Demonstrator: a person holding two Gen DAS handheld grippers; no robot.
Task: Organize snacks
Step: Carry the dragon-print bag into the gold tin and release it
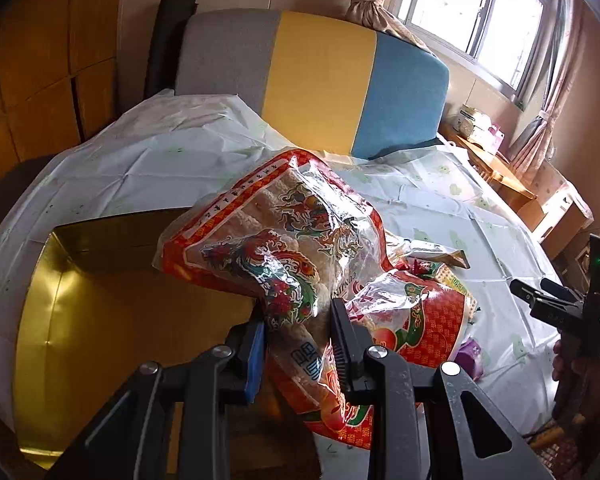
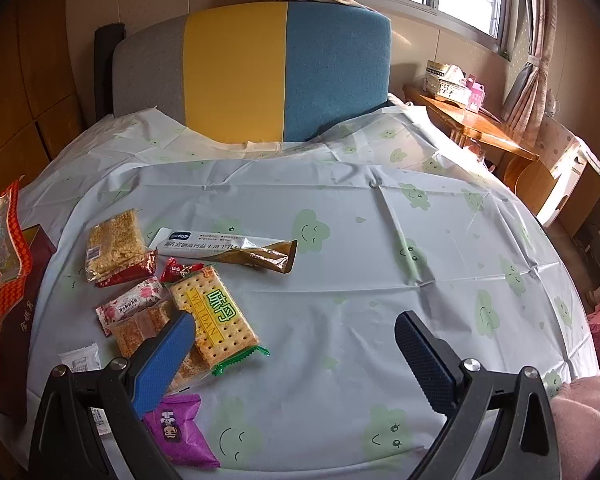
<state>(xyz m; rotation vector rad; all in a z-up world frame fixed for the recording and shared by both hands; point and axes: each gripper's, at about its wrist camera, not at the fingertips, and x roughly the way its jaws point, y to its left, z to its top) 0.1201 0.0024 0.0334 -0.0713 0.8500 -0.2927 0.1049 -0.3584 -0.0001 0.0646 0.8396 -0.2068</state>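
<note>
Two hands are at work over the table [image 2: 340,240], which wears a pale cloth printed with green smiling clouds. Largest on it is the gold-lined box [image 1: 100,300], open at the near left. My left gripper [image 1: 298,340] has its fingers clenched on the lower part of the big red snack bag [image 1: 284,240], which hangs in the air with its upper part over the box's right wall. To do this well I judge I should carry the bag fully over the opening, lower it until it lies flat inside, and only then let go, so the crinkly film does not catch the rim. My right gripper [image 2: 296,344] hovers with fingers released and empty, above the cracker packet [image 2: 214,314] and the purple sweet [image 2: 178,430].
</note>
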